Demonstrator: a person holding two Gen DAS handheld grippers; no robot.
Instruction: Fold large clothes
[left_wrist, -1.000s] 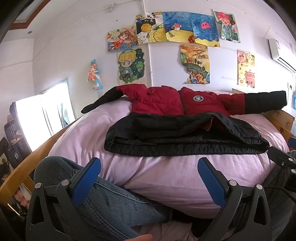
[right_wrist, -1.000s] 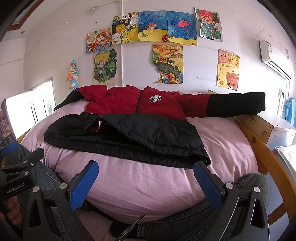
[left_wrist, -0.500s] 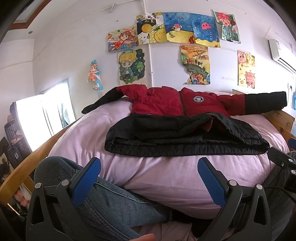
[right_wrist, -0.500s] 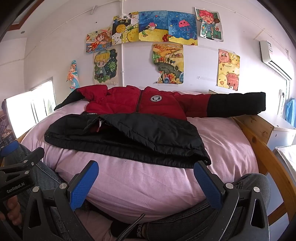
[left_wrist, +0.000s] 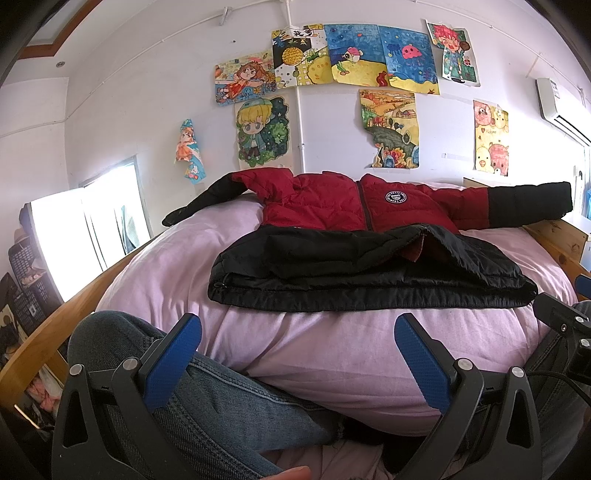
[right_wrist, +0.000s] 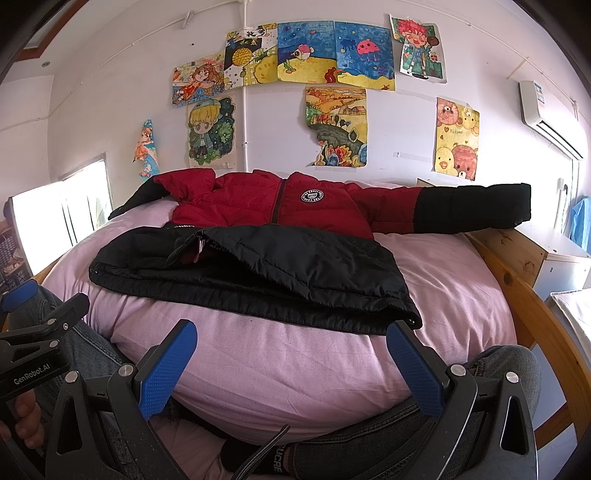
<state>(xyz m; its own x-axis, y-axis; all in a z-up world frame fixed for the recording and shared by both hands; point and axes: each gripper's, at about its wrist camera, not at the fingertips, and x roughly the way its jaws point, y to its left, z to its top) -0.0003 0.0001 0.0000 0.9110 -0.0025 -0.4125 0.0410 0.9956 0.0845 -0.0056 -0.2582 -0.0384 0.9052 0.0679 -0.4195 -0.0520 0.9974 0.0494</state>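
Jacket (left_wrist: 369, 254) lies mid-bed (left_wrist: 332, 354), hem folded up, sleeves spread toward the side edges. Both grippers (left_wrist: 297, 363) (right_wrist: 291, 363) gape wide, holding nothing. Next, probably: fold sleeves in.

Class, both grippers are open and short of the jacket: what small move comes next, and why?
Probably reach the right gripper toward the outstretched black sleeve to fold it inward. The jacket has its hem already folded up, both sleeves lie spread, and the left gripper holds nothing.
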